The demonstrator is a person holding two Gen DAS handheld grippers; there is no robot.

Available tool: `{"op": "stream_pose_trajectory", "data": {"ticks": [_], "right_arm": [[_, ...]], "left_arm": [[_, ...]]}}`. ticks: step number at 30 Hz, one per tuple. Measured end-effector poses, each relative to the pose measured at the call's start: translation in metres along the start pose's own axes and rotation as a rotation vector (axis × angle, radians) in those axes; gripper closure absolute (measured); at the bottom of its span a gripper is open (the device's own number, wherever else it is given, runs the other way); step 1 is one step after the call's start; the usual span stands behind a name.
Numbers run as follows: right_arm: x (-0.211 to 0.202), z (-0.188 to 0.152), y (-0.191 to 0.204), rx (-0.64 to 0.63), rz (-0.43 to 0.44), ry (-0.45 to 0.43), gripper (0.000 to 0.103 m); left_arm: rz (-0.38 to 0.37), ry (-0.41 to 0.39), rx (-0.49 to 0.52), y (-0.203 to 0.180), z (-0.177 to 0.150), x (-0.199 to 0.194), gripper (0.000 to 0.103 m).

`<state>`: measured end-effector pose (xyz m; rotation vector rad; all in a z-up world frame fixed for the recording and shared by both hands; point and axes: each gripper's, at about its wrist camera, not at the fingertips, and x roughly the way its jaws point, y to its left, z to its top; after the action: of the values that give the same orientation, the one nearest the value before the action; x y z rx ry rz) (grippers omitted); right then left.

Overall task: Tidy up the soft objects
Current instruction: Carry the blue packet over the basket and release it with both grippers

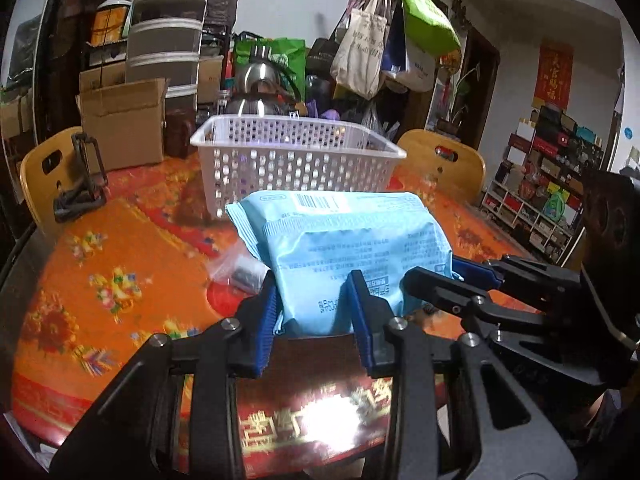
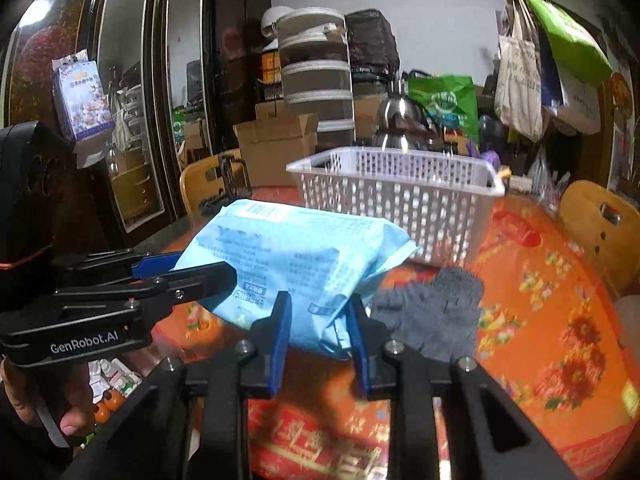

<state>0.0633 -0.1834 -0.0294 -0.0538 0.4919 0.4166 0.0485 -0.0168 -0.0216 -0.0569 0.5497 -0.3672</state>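
Both my grippers clamp one light-blue soft pack (image 1: 352, 248): the left gripper (image 1: 314, 308) has its jaws closed on the pack's near end, the right gripper (image 2: 320, 320) on a corner, lifted above the table (image 1: 100, 280). A grey knit glove (image 2: 436, 312) lies beside it. Just beyond stands the white basket (image 1: 296, 160). Carrying appears under way; next, I judge, clear the rim and release inside.

A lived-in home dining room: a round table under an orange floral tablecloth (image 1: 100, 280), yellow wooden chairs (image 1: 444, 160), a coat rack hung with cloth tote bags (image 1: 360, 48), stacked brown cardboard boxes (image 1: 124, 124)
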Motion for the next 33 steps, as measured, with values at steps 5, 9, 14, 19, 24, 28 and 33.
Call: {"op": "stream_pose_trajectory", "data": {"ticks": [5, 9, 14, 19, 24, 28, 33], "right_arm": [[-0.005, 0.036, -0.008, -0.023, -0.024, -0.051, 0.077], [-0.001, 0.064, -0.02, -0.03, -0.028, -0.069, 0.077], [0.019, 0.105, -0.044, -0.031, -0.038, -0.07, 0.077], [0.055, 0.148, -0.08, -0.001, -0.027, -0.041, 0.077], [0.097, 0.177, -0.108, 0.031, -0.015, 0.011, 0.077], [0.125, 0.187, -0.127, 0.049, -0.01, 0.035, 0.077], [0.146, 0.189, -0.135, 0.044, -0.026, 0.056, 0.075]], "left_arm": [[0.006, -0.055, 0.023, -0.006, 0.037, -0.004, 0.072], [-0.005, -0.079, 0.025, -0.007, 0.071, 0.001, 0.072], [-0.008, -0.076, 0.033, -0.007, 0.124, 0.028, 0.072], [-0.005, -0.041, 0.036, -0.002, 0.18, 0.076, 0.072], [0.002, 0.011, -0.007, 0.013, 0.226, 0.133, 0.072], [0.008, 0.049, -0.029, 0.023, 0.246, 0.175, 0.072], [0.025, 0.071, -0.034, 0.03, 0.254, 0.205, 0.072]]}}
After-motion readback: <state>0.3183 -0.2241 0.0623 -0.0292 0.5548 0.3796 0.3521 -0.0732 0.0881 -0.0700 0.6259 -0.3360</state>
